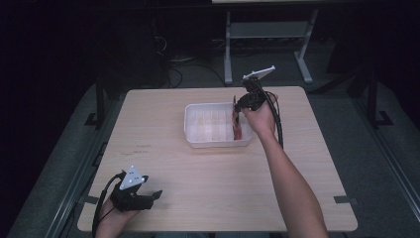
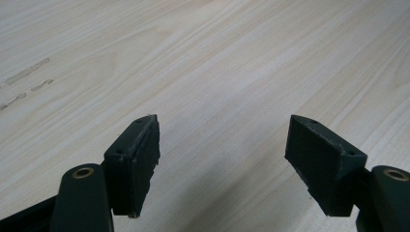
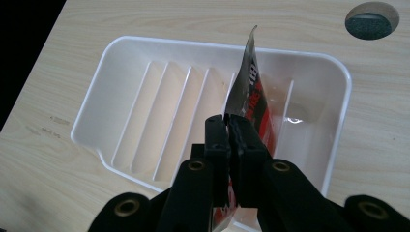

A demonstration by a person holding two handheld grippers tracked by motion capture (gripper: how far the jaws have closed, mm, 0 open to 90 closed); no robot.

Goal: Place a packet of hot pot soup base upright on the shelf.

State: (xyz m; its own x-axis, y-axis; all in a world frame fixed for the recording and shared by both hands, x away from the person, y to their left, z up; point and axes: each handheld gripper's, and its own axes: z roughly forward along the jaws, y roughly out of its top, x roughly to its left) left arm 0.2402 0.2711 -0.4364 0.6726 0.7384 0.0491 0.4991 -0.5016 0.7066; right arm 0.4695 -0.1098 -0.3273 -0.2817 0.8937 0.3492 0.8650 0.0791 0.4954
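Packet (image 3: pixel 251 96), red, black and silvery, is standing on edge in the right tool (image 3: pixel 228 126), whose jaws are pressing together on its lower part. It is hanging over the right end of the white tray (image 3: pixel 96 77), its lower edge dipping inside the tray; whether it is touching the floor of the tray I cannot tell.

Near edge of the bench (image 1: pixel 208 188): left tool (image 1: pixel 156 194) is lying low by the left front corner, jaws spreading wide with nothing between them, bare wood showing under them in the left gripper view (image 2: pixel 220 145). Wide open bench is stretching from there toward the tray.

Mid bench: right forearm (image 1: pixel 292 188) is crossing from the front edge up to the tray's right side. Right hand (image 1: pixel 260 119) is holding its tool above the tray's right rim.

Far side: tray is sitting toward the back, ribbed floor running in parallel ridges, its slots to the left of the packet standing free. A strip of bench is running between tray and back edge, with more room to either side. A round grommet hole (image 3: pixel 371 20) is sitting beyond the tray.
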